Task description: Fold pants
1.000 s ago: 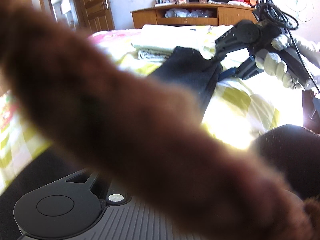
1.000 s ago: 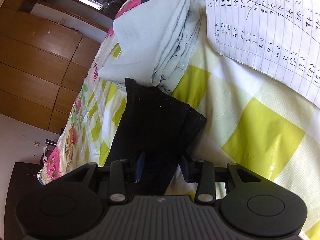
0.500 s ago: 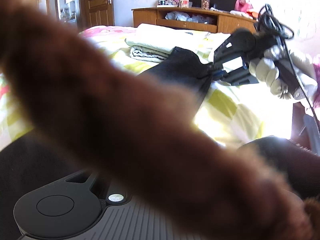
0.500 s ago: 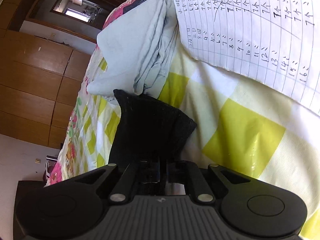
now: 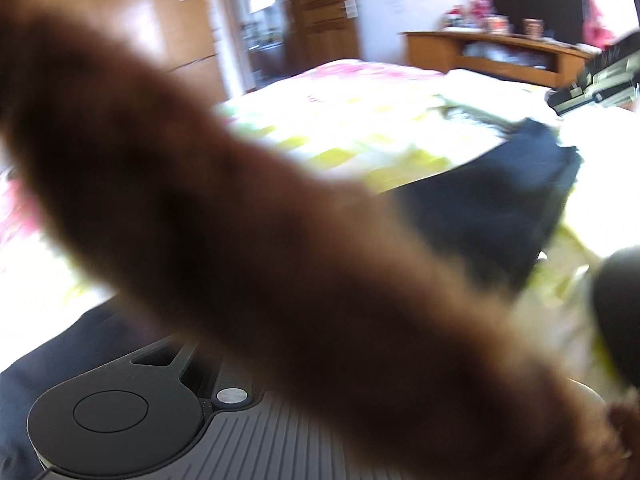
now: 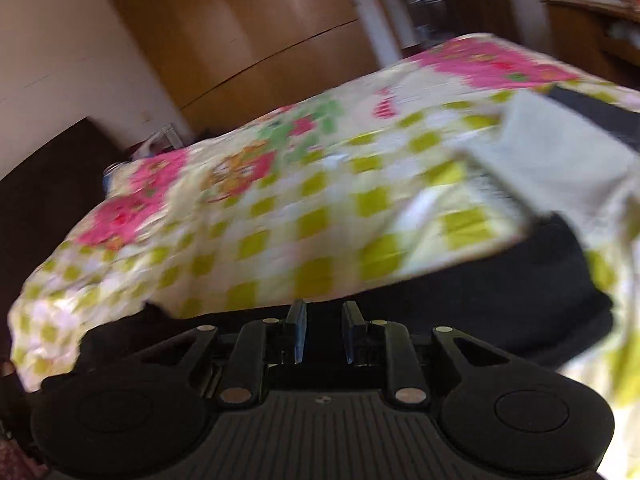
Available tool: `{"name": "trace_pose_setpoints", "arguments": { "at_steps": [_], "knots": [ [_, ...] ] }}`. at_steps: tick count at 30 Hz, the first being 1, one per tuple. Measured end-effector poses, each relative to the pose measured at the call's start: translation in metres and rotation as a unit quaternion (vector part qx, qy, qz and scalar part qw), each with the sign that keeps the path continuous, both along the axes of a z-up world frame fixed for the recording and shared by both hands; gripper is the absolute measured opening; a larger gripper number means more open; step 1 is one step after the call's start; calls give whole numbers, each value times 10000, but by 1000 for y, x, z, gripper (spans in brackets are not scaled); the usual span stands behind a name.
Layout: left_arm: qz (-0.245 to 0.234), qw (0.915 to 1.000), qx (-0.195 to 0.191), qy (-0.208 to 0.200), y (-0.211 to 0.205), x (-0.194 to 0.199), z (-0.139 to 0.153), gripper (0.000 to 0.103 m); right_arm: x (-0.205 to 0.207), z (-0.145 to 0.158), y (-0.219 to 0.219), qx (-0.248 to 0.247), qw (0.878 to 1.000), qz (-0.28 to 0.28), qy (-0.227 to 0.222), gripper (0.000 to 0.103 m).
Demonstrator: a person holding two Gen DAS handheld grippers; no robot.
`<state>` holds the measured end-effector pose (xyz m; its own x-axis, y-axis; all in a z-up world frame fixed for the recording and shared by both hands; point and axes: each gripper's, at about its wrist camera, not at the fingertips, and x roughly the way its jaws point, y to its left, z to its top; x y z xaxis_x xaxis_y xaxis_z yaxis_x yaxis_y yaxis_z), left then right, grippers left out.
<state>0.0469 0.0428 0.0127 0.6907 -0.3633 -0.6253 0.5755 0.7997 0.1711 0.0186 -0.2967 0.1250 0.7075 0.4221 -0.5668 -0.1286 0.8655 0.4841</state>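
The black pants (image 5: 500, 208) lie stretched over the checked bedspread (image 5: 352, 120). A blurred band of their brown fleecy lining (image 5: 260, 240) crosses the left wrist view and hides my left gripper's fingers. It keeps its place before the lens, so that gripper holds it. In the right wrist view the pants (image 6: 460, 292) lie just ahead of my right gripper (image 6: 323, 330). Its jaws are opening, the blue pads (image 6: 299, 332) stand apart and no cloth is pinched between them. The right gripper (image 5: 592, 84) also shows at the upper right of the left view, above the pants' far end.
A folded pale cloth (image 6: 560, 160) lies on the bedspread (image 6: 280, 240) beyond the pants. Wooden wardrobe doors (image 6: 260, 40) stand behind the bed, dark furniture (image 6: 40, 200) at its left end. A low wooden cabinet (image 5: 500, 52) and a door (image 5: 320, 12) line the far wall.
My right gripper, shut on the pants' end half a second ago, has let go, rolled and lifted away. The left gripper has swung sideways with the brown lining still before it.
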Motion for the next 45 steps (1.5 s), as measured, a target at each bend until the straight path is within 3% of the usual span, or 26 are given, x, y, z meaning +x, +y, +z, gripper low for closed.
{"name": "trace_pose_setpoints", "arguments": {
  "at_steps": [3, 6, 9, 13, 16, 19, 21, 23, 25, 27, 30, 34, 38, 41, 45],
  "knots": [
    [383, 9992, -37, -76, 36, 6, -1, 24, 83, -18, 98, 110, 9886, 1500, 50, 41],
    [721, 9973, -89, -106, 66, 14, -2, 24, 144, -44, 165, 247, 9727, 2278, 368, 44],
    [889, 9960, -85, -89, 86, 22, -6, 24, 183, -72, 209, 65, 9594, 2756, 601, 45],
    [977, 9950, -179, -46, 106, 29, -12, 24, 203, -87, 231, -125, 9484, 3067, 793, 46],
    [979, 9949, -219, -38, 113, 32, -17, 24, 205, -80, 234, -254, 9455, 3144, 806, 28],
    [997, 9946, -263, -68, 121, 32, -21, 24, 210, -72, 231, -143, 9536, 2904, 780, 25],
    [1092, 9935, -310, -33, 127, 32, -24, 24, 222, -72, 226, 83, 9662, 2476, 706, 24],
    [1250, 9916, -314, 145, 131, 35, -35, 24, 239, -88, 223, 285, 9743, 2014, 971, 19],
    [1290, 9908, -376, 161, 135, 33, -42, 24, 242, -103, 233, -10, 9743, 1943, 1136, 19],
    [1347, 9900, -398, 166, 135, 31, -42, 24, 232, -98, 239, -284, 9773, 1913, 860, 20],
    [1346, 9905, -265, 109, 130, 27, -37, 25, 223, -78, 217, -95, 9834, 1682, 677, 23],
    [1268, 9917, -222, -41, 121, 20, -20, 25, 169, -48, 150, -24, 9931, 1136, 305, 23],
    [764, 9959, -371, -301, 88, 18, -1, 25, 88, -55, 54, 65, 9970, 141, 756, 25],
    [232, 9978, -548, -288, 43, 21, 4, 25, 22, -60, -16, 82, 9916, -770, 1036, 28],
    [-583, 9971, -483, -97, -37, 21, -3, 25, -54, -66, -96, 458, 9730, -1936, 1169, 34]
  ]
}}
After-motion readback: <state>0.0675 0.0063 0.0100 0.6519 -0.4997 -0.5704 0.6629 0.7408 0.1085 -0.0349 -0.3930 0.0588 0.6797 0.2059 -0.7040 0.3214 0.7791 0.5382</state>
